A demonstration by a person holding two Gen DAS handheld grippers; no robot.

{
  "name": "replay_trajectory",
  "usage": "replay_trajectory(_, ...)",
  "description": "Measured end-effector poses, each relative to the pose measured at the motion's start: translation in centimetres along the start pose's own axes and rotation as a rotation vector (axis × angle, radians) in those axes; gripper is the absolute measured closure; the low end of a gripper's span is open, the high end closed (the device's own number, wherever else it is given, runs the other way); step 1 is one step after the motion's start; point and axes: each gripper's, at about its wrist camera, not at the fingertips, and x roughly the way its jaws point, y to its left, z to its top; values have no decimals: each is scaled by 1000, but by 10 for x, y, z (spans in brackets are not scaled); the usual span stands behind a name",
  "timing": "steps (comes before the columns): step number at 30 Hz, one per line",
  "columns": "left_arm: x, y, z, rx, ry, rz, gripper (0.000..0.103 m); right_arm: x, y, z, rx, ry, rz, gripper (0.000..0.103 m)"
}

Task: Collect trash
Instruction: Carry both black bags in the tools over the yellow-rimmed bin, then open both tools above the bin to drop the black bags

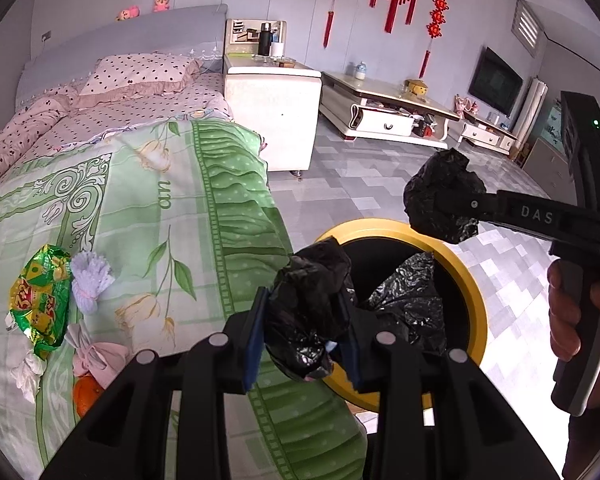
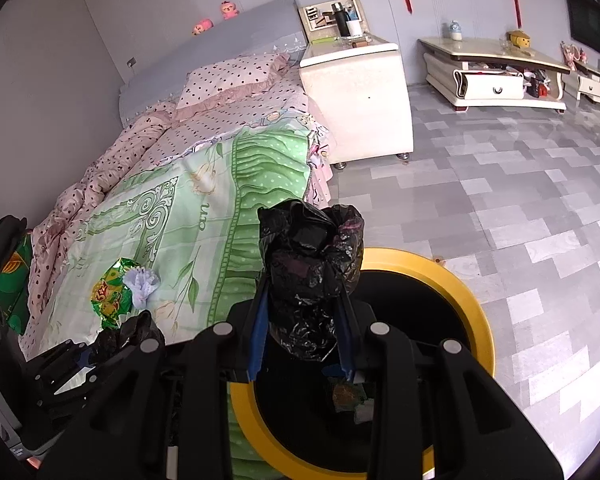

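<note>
- Left wrist view: the left claw (image 1: 306, 340) is pinching a bunched corner of the black bin liner (image 1: 310, 304) between its blue pads, right over the near rim of the yellow-rimmed bin (image 1: 474, 280). Across the opening, the right claw (image 1: 440, 204) pinches another bunch of the liner, raised above the far rim. A loose fold of liner hangs inside the bin between them. The bin stands on the floor beside the bed (image 1: 140, 208), where a green snack wrapper (image 1: 40, 300), crumpled tissues (image 1: 90, 280) and an orange (image 1: 86, 394) lie to the left, nearer the left claw.
- Right wrist view: the right claw (image 2: 304, 320) is pressed together on its liner bunch (image 2: 312, 264), which stands upright from the pads, directly above the bin mouth (image 2: 480, 320). Some scraps lie at the bottom of the bin. My judgement: the coming move turns on each bunch lying just above the rim, one on each side.
</note>
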Motion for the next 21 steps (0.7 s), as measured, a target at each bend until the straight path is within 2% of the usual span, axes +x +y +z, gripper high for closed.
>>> replay_trajectory(11,34,-26,-4,18,41,-32,72,8,-29,-3,37,18,-25,75)
replay_trajectory(21,63,-30,-9,6,86,-37,72,29,-44,-11,70,56,-37,74)
